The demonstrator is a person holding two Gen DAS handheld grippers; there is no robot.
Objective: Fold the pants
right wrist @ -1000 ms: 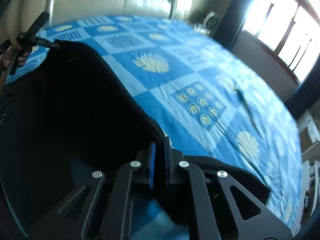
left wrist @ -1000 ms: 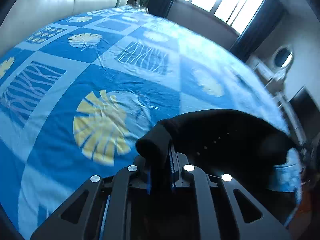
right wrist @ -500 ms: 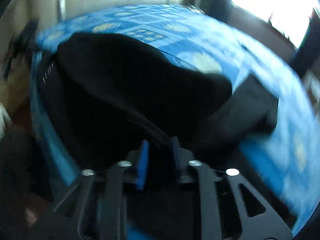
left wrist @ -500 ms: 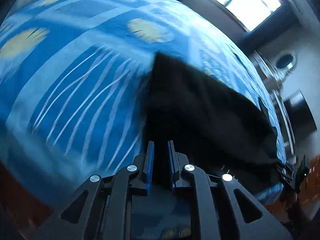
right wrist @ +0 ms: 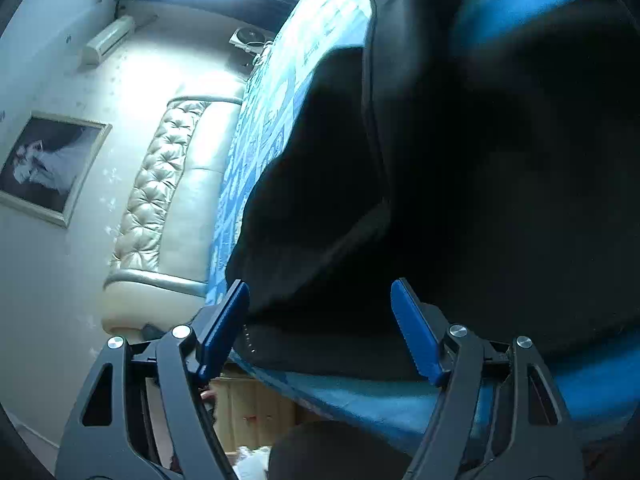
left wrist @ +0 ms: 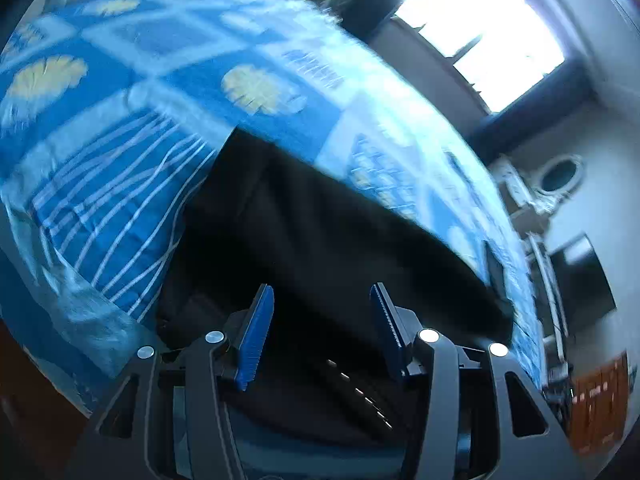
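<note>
Lying folded on the blue patterned bedsheet (left wrist: pixel 100 184), black pants (left wrist: pixel 320 248), left claw (left wrist: pixel 322 334) spread wide and empty just above them, right claw (right wrist: pixel 320 328) likewise spread, holding nothing.

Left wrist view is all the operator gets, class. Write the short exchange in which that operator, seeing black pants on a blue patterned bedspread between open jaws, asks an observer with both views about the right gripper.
Operator: Is the right gripper holding the pants?
Observer: No. The right gripper is open, its jaws spread wide, with the black pants lying beyond them, not pinched.
Operator: What lies past the pants on that side?
Observer: A cream tufted headboard stands at the end of the blue bedspread.
Operator: Anything on the wall there?
Observer: A framed picture hangs beside the headboard, and an air conditioner is mounted higher up.
</note>
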